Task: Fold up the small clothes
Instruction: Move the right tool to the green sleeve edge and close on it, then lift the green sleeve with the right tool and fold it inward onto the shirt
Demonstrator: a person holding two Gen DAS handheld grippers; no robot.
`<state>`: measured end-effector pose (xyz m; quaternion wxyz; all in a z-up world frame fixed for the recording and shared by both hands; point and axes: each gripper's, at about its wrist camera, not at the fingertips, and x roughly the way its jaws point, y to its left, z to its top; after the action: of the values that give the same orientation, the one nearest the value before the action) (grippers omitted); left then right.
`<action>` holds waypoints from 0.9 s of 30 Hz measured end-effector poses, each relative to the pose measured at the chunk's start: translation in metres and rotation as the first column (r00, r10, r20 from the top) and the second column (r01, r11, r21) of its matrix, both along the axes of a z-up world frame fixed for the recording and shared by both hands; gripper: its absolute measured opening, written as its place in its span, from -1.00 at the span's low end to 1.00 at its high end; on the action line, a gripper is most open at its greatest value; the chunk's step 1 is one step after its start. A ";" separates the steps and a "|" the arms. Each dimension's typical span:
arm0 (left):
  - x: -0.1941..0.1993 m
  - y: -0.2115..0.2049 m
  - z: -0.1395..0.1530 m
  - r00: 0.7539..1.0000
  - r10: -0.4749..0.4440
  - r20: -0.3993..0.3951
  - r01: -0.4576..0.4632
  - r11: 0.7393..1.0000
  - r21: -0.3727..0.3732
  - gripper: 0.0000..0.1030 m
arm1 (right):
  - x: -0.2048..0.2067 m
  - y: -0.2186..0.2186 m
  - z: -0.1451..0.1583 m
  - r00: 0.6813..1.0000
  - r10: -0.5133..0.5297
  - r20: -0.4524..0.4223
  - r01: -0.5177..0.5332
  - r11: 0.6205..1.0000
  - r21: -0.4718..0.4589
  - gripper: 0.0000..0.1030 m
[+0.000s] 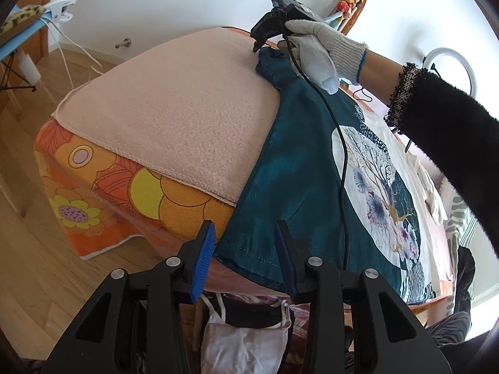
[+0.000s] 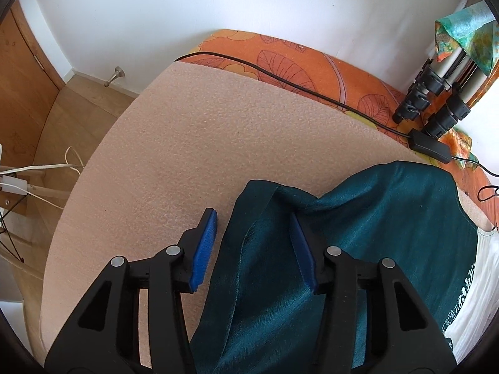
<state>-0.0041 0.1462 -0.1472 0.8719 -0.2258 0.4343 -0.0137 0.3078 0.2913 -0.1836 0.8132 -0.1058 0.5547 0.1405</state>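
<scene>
A pink fleece blanket [image 1: 168, 115] covers most of the bed, laid over an orange floral sheet [image 1: 103, 199] that shows along the near edge and at the far edge by the wall; on the blanket's right side lies the teal shirt [image 1: 299, 193], spread flat, its hem hanging just over the near edge of the bed and its collar end reaching toward the far edge; the shirt's front carries a large pale round print of a tree with purple flowers [image 1: 374, 199], and white marks that may be lettering run along the print's edge in the right wrist view, too distorted to read; no brand or label can be made out; a black cable [image 1: 338, 143] trails across the shirt; the right gripper [image 2: 254, 243], held by a gloved hand [image 1: 324, 53], has its blue pads well apart, straddling a raised fold of teal cloth near the shirt's far end, the right pad against the fabric, nothing clamped; the left gripper [image 1: 246, 249] also stands wide open, its pads either side of the hem at the near edge, gripping nothing.
</scene>
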 end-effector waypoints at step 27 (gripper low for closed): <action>-0.006 -0.033 0.035 0.968 -0.162 0.192 0.188 0.974 -0.126 -0.95 | -0.006 -0.101 0.084 0.991 -0.099 0.095 0.086 0.987 0.138 -0.90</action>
<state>-0.0105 0.1130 -0.1118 0.8846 -0.2463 0.3695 -0.1426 0.3015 0.1901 -0.0993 0.8512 -0.0322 0.5064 0.1339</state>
